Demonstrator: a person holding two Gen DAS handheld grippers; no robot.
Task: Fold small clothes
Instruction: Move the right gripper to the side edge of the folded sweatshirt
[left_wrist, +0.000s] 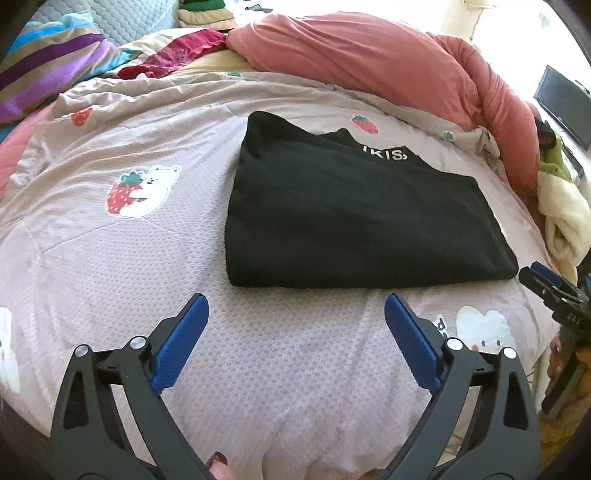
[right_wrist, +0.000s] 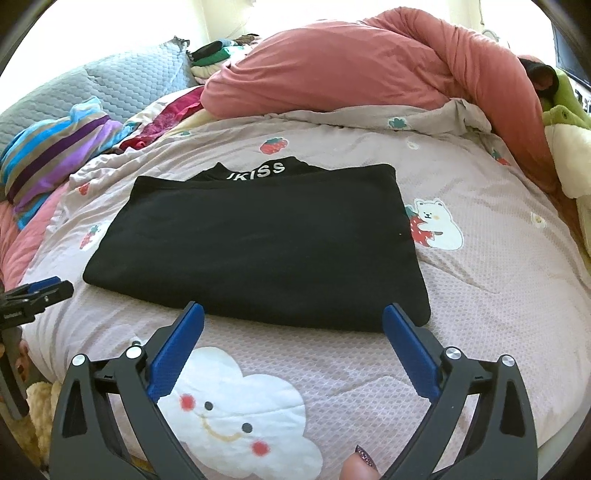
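Angled down over pink bedspread (left_wrist: 295, 369), both left gripper (left_wrist: 296, 310) and right gripper (right_wrist: 293, 319) spread wide, nothing between blue pads (left_wrist: 181, 343). Just beyond fingertips, apart from them, folded black garment (left_wrist: 351, 218) flat on bed, white lettering at far edge.

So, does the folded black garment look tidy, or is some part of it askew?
Mostly tidy. The black garment lies flat on the bedcover, but its collar with white letters pokes out beyond the far folded edge, and that edge is uneven. Both grippers have open jaws and hold nothing.
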